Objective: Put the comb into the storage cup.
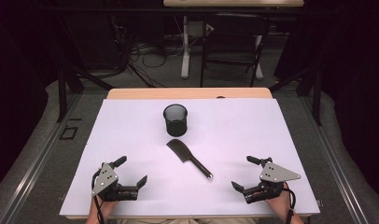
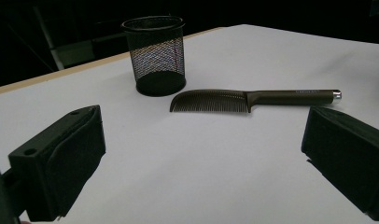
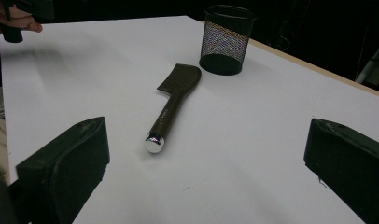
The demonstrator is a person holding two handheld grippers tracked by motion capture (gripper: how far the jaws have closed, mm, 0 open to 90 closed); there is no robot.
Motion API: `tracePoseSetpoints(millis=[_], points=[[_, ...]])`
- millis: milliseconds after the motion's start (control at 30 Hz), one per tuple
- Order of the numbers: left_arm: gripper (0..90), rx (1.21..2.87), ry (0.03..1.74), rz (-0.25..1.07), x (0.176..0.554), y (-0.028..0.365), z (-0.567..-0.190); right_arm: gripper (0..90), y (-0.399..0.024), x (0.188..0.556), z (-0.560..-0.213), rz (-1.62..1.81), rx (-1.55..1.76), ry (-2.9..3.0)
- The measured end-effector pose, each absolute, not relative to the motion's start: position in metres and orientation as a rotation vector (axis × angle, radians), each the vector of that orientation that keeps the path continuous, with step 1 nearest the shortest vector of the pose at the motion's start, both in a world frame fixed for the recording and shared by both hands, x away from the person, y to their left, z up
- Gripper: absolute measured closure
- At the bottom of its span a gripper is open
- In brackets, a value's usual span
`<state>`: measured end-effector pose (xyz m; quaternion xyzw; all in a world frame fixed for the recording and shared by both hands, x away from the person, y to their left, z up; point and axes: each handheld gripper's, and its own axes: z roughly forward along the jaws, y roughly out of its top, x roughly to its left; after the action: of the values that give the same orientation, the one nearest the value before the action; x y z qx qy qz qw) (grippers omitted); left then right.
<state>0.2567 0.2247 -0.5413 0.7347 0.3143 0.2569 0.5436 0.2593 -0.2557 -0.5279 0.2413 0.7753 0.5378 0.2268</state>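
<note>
**Both grippers open at the near edge, comb lying between them**

The left gripper (image 1: 130, 173) rests near the front-left corner of the bench (image 1: 253, 126), its jaws spread wide with nothing between them. In the left gripper view the two black jaws stand far apart over bare white surface. The right gripper (image 1: 246, 173) sits near the front-right corner, mirrored to the left one, its jaws likewise wide apart and holding nothing. Each gripper points inward and forward, toward the middle of the bench.

Between the two grippers, and a little farther out, lies the comb (image 1: 188, 157), flat on the white surface and touched by neither gripper. Its long axis runs on a diagonal in the high view: the toothed head points to the far left, toward the cup, and the handle runs to the near right, ending in a shiny metal cap (image 1: 209, 176) that faces the right gripper. In the right gripper view the comb (image 3: 171, 105) points almost straight away from the camera, cap end nearest. In the left gripper view the comb (image 2: 253, 99) lies crosswise, teeth toward the camera.

Beyond the comb's head stands a black mesh cup (image 1: 175, 120), upright, mouth open upward, near the comb but apart from it.
</note>
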Motion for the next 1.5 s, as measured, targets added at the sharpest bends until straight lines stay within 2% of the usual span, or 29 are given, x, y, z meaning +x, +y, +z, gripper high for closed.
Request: tracePoseSetpoints(millis=[867,1500], points=[[0.0,1.761,0.753,0.601,0.262,0.220,-0.544,0.0,-0.233,0.273,-0.524,1.439,0.651,2.205],[0.0,1.772,0.759,0.605,0.265,0.219,-0.545,0.0,-0.195,0.302,-0.520,1.413,0.597,2.301]])
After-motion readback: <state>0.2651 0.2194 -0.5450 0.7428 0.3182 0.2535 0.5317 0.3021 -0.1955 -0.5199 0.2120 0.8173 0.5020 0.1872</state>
